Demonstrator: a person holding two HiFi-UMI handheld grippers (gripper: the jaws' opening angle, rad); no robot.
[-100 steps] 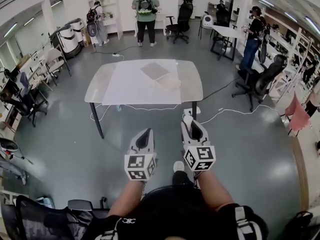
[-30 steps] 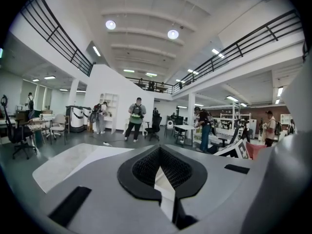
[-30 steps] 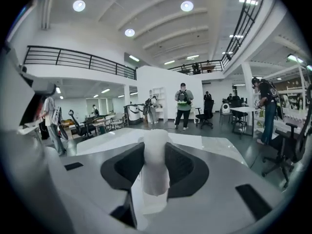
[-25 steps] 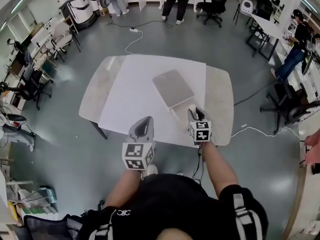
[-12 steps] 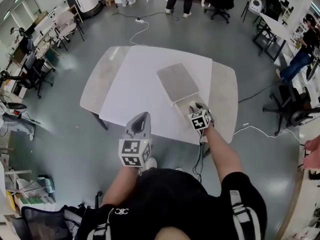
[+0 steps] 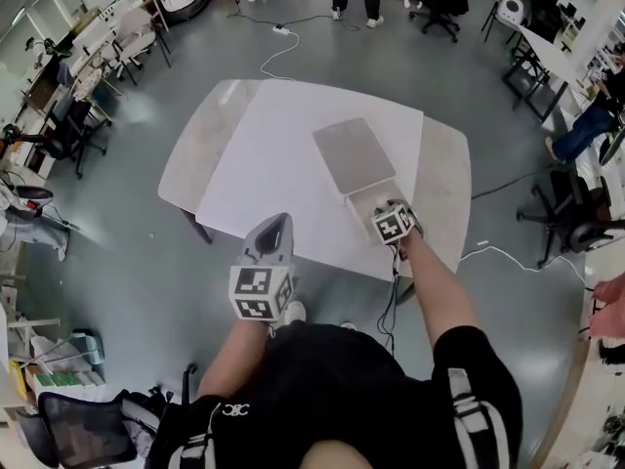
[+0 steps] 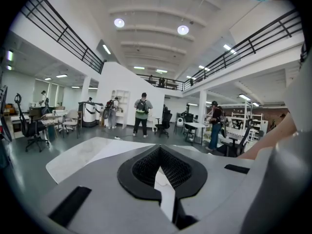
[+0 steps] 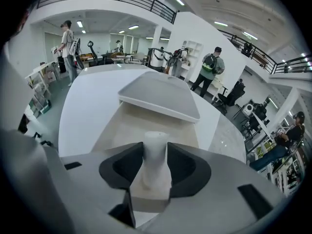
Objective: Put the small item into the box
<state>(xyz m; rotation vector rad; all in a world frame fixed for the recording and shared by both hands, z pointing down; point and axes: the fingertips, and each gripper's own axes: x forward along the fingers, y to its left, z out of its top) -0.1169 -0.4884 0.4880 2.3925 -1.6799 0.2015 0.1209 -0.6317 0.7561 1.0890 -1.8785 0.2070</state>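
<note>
A shallow box lies open on the table (image 6: 195, 154), its beige base (image 6: 369, 201) (image 8: 122, 126) nearest me and its grey lid (image 6: 354, 154) (image 8: 161, 94) folded back beyond it. My right gripper (image 6: 389, 209) (image 8: 156, 145) tilts steeply down over the base. It is shut on a small white cylinder (image 8: 156, 152) that stands up between the pads. Those jaws have just been opening slightly, and the cylinder is still between them. My left gripper (image 6: 277, 223) (image 7: 158, 152) hangs at the table's near edge, left of the box, shut and holding nothing.
A white sheet (image 6: 273, 154) covers most of the marble tabletop. Office chairs (image 6: 576, 223) stand to the right, and cables (image 6: 278, 52) run over the grey floor. People stand far behind the table (image 7: 141, 113). Desks line the left wall.
My right gripper has sunk and tipped downward onto the box's open base with the cylinder in it. The left gripper has drifted a little towards the table edge.
</note>
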